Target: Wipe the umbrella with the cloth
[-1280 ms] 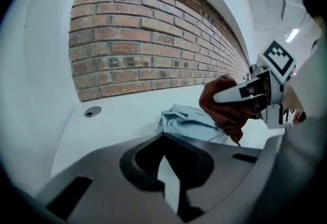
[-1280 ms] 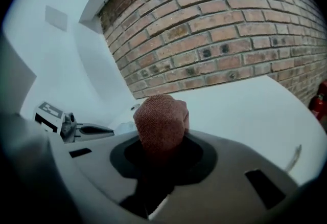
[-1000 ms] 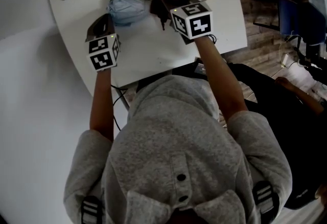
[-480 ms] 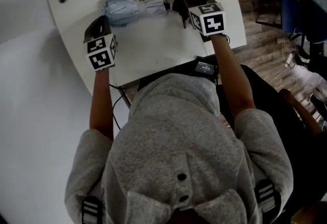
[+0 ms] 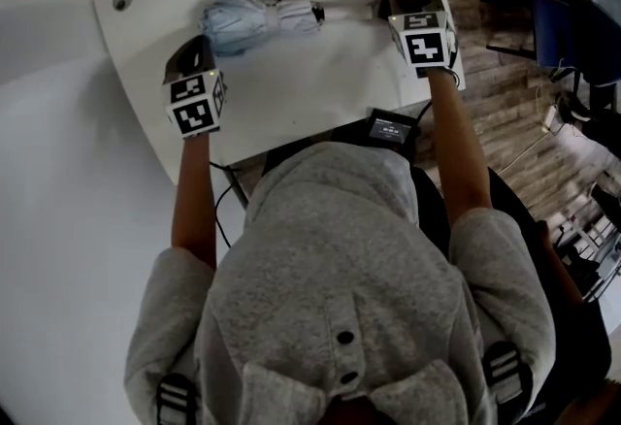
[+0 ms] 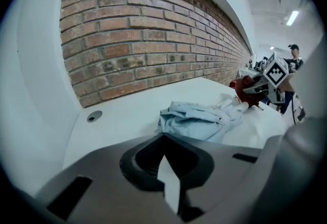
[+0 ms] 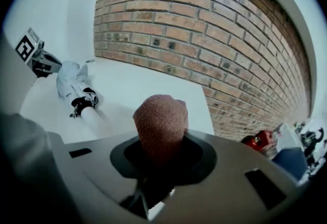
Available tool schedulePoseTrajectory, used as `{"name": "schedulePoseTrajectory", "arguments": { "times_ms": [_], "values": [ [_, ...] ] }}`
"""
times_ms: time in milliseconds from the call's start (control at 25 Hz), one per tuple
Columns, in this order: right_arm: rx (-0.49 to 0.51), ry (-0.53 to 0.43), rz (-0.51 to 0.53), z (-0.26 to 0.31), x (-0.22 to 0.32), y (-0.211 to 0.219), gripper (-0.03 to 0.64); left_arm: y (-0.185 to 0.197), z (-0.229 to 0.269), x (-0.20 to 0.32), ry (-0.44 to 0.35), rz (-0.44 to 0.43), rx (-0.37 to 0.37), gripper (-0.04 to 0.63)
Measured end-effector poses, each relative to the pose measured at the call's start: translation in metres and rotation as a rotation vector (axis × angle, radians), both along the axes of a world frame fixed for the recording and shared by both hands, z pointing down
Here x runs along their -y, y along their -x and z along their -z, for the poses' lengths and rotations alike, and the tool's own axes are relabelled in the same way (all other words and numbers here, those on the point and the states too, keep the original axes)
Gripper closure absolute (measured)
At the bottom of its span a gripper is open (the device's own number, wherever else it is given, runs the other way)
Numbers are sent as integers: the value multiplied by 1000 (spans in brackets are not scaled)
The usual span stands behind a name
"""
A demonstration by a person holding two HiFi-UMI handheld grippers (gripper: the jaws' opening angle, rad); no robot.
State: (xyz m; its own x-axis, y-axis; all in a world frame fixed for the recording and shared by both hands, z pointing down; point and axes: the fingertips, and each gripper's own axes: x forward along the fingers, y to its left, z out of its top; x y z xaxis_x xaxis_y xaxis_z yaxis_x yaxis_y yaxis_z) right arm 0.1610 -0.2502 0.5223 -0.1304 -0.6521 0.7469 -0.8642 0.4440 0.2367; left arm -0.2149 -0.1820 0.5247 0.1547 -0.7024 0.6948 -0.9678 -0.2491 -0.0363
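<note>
Umbrella folded, pale blue; right claw grips cloth.

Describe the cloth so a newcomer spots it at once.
On the white table, follow the folded pale-blue umbrella to its handle end near the right edge. There the right gripper clamps the cloth: a reddish-brown knitted wad, the only warm-coloured thing there.
</note>
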Motion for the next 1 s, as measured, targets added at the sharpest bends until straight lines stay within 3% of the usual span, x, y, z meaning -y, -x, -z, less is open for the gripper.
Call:
{"name": "schedulePoseTrajectory", "arguments": {
  "times_ms": [160, 480, 760, 1000],
  "values": [
    [-37, -12, -28, -4, -4, -14, 515, -5, -4, -2, 1, -8, -3, 580],
    [92, -2, -63, -17, -19, 16, 515, -47, -8, -6, 5, -77, -20, 580],
    [149, -52, -211, -12, -23, 23, 515, -46, -9, -5, 10, -96, -46, 580],
    [288, -44, -159, -2, -31, 71, 515, -50, -7, -1, -8, -109, -71, 580]
  ]
}}
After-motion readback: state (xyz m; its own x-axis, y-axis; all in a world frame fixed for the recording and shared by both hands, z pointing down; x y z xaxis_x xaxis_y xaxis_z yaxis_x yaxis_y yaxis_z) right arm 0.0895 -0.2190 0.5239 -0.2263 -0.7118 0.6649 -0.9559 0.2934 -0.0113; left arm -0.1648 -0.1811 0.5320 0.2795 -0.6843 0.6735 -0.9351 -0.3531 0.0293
